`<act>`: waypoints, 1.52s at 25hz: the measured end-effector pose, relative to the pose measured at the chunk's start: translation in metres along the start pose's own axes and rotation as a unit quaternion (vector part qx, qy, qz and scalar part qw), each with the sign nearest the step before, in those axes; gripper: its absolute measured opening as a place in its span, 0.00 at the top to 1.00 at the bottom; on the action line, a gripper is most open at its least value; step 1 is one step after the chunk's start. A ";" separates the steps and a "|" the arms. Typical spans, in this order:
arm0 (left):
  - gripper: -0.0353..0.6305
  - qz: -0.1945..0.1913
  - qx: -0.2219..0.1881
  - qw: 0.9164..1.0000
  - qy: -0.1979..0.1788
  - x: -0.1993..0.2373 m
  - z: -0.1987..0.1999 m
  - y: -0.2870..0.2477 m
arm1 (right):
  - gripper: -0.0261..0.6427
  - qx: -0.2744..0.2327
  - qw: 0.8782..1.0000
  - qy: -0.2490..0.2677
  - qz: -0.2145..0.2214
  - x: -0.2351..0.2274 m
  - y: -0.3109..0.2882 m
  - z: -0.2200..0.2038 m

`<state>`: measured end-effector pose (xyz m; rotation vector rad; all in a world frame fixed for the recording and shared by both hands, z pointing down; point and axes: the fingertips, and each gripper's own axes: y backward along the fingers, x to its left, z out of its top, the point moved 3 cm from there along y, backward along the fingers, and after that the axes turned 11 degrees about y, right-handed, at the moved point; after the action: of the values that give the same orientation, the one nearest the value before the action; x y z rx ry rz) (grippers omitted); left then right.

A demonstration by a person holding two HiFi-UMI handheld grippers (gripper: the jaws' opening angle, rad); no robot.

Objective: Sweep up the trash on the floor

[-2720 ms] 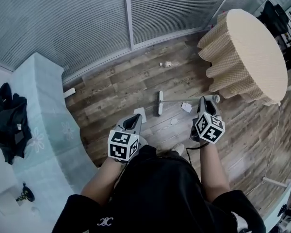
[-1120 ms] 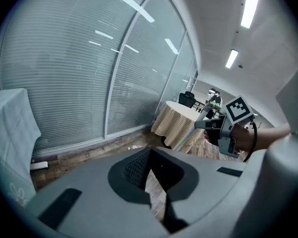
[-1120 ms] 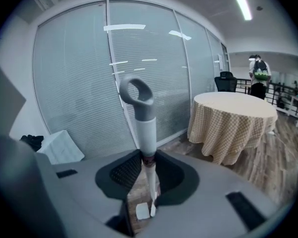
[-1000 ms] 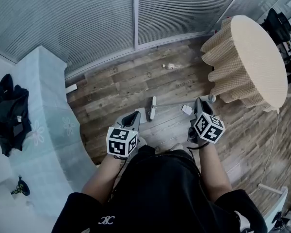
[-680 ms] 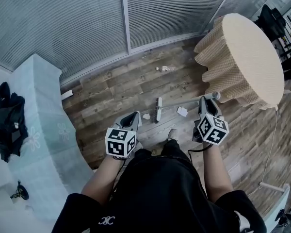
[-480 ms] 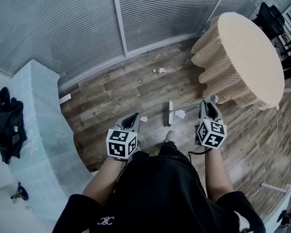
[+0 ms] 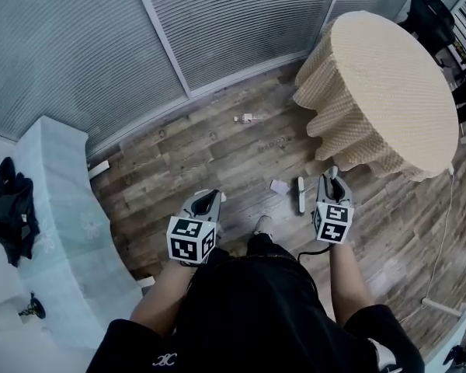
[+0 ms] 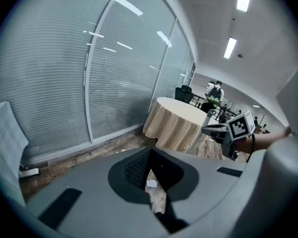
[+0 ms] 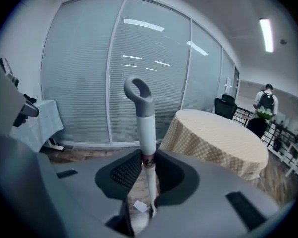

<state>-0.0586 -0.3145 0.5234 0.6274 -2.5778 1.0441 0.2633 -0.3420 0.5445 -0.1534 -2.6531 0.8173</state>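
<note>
My right gripper (image 7: 332,183) (image 9: 148,168) is shut on the broom's white handle (image 9: 147,128), which ends in a grey loop. The broom head (image 7: 300,195) rests on the wooden floor just left of that gripper. A white paper scrap (image 7: 279,186) lies left of the broom head. Farther off, near the window wall, lies another bit of trash (image 7: 245,118). My left gripper (image 7: 206,203) (image 8: 154,178) hangs over the floor at the left, jaws close together on a dark handle (image 8: 170,221). What that handle belongs to is hidden. A white scrap (image 8: 151,183) shows through the gap.
A round table (image 7: 388,61) with a beige checked cloth stands close on the right. A pale blue covered bench (image 7: 58,208) with black clothing (image 7: 8,200) runs along the left. Glass walls with blinds (image 7: 217,22) close off the far side. A person's shoe (image 7: 261,225) is between the grippers.
The broom head has swept from near the left gripper across to the right, close to the right gripper, and the paper scrap moved right with it. The left gripper stayed put.
</note>
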 end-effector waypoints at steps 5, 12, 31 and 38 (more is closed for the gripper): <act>0.95 0.034 -0.003 0.999 0.037 -0.006 -0.013 0.002 | 0.81 -0.001 0.997 0.045 0.068 0.016 -0.017 -0.003; 0.95 0.063 -0.012 0.996 0.065 0.019 -0.027 0.028 | 0.81 -0.004 0.991 0.050 0.122 0.077 -0.021 0.022; 0.95 0.112 -0.090 0.980 0.137 0.139 -0.032 0.118 | 0.81 -0.051 0.967 0.083 0.237 0.252 -0.025 0.121; 0.95 0.126 -0.121 0.972 0.159 0.171 -0.028 0.135 | 0.81 -0.091 0.961 0.086 0.246 0.273 -0.027 0.175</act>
<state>-0.2704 -0.2564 0.5349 0.0642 -2.4801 0.8015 -0.0547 -0.3997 0.5082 -0.9185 -2.5471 0.6568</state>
